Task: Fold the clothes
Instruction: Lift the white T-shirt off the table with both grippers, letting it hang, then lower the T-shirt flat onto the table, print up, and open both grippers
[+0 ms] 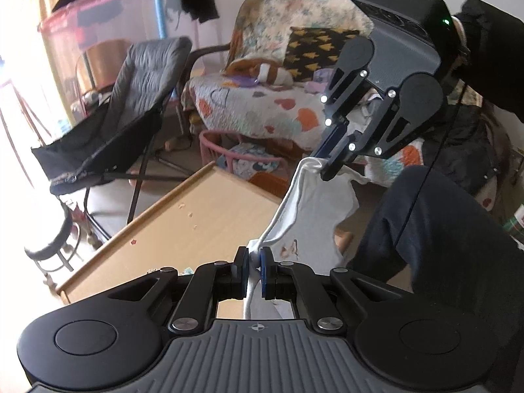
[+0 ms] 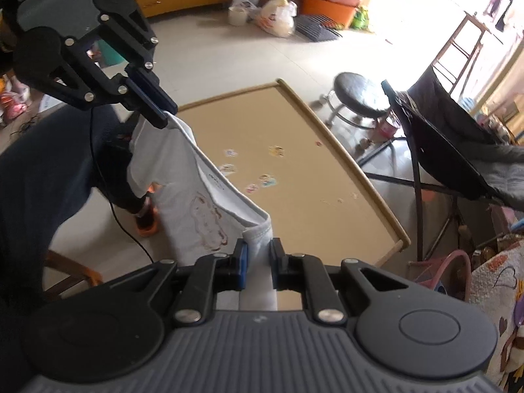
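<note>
White T-shirt hangs stretched above the sticker-dotted wooden table, left gripper and right gripper each clamped on its edge; its small printed label is unreadable.

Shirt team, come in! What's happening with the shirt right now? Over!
Left gripper and right gripper both clamped on the white shirt. Shirt hanging between them, above the table. Nothing blocking.
</note>
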The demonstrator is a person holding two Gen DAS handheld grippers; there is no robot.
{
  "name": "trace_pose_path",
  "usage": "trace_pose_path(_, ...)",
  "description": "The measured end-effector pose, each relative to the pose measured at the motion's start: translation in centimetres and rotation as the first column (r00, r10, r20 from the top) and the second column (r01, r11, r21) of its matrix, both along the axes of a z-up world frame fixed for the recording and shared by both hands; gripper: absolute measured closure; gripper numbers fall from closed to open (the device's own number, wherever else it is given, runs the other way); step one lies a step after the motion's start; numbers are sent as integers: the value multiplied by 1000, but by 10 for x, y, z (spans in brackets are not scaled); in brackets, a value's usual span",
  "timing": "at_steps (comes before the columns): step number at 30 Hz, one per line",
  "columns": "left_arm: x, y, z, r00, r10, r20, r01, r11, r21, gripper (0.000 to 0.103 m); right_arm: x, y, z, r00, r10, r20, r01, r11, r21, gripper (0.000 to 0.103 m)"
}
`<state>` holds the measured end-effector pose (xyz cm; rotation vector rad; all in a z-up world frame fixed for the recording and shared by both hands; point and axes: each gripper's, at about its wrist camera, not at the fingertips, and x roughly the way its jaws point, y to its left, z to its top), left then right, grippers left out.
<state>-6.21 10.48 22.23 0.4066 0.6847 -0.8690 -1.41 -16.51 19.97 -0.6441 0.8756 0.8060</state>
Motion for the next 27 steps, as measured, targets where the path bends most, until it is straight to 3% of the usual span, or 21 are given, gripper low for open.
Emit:
trace_pose_path(21,185,-1,-80,986,122,-114,-120,992,28,96,139,19,-76,996,-84,-41,83,996,-44,89)
trace_pose_path(27,224,-4,-101,981,143,-131,-138,989,50,96,172,20,-99,991,-123,-54,119,991,-63,97)
